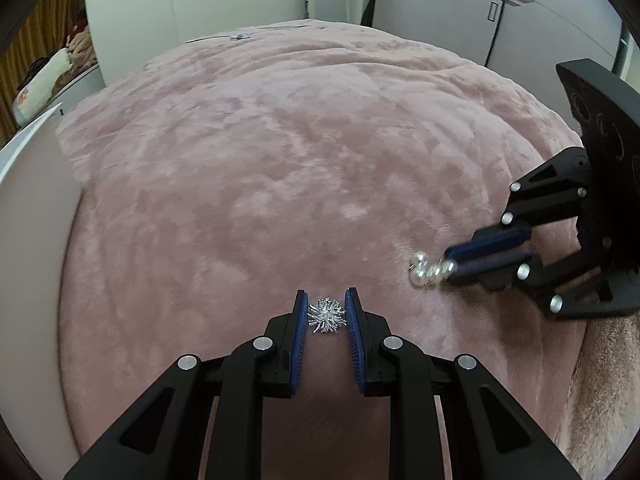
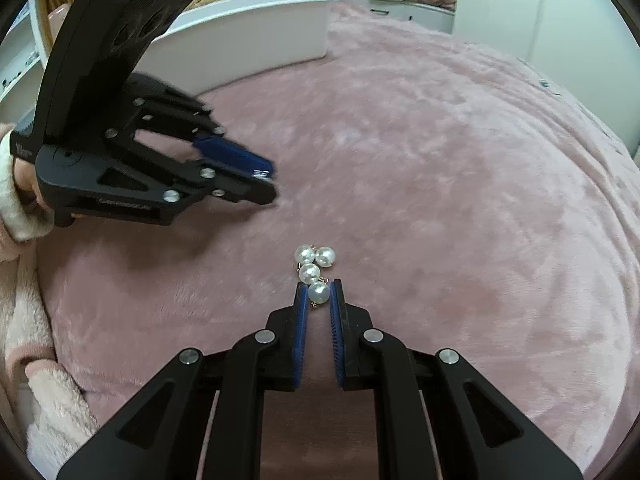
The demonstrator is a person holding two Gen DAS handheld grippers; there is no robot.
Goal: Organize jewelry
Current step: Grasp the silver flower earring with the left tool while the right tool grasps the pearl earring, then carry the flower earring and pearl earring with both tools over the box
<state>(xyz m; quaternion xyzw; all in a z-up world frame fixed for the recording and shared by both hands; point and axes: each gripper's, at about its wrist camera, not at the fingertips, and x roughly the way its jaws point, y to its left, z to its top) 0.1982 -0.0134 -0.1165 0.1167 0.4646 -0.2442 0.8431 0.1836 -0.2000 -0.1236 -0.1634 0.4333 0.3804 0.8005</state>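
A spiky silver brooch point(image 1: 327, 316) with a pearl centre sits between the blue pads of my left gripper point(image 1: 327, 307), which is shut on it just above the pink plush blanket point(image 1: 280, 160). From the right wrist view the same left gripper point(image 2: 267, 184) shows at the left, a glint of silver at its tip. My right gripper point(image 2: 319, 292) is shut on a pearl drop piece point(image 2: 314, 266): one pearl is pinched between the pads and the other pearls hang past the tips. In the left wrist view the right gripper point(image 1: 451, 266) holds those pearls point(image 1: 424, 270) at the right, close over the blanket.
The pink blanket point(image 2: 440, 200) covers a round bed. A white curved headboard point(image 2: 240, 32) rises at the back, with a window and yellow curtains behind it. White wardrobe doors point(image 1: 460, 0) stand past the bed. A fluffy pink sleeve point(image 2: 36, 380) lies at the left edge.
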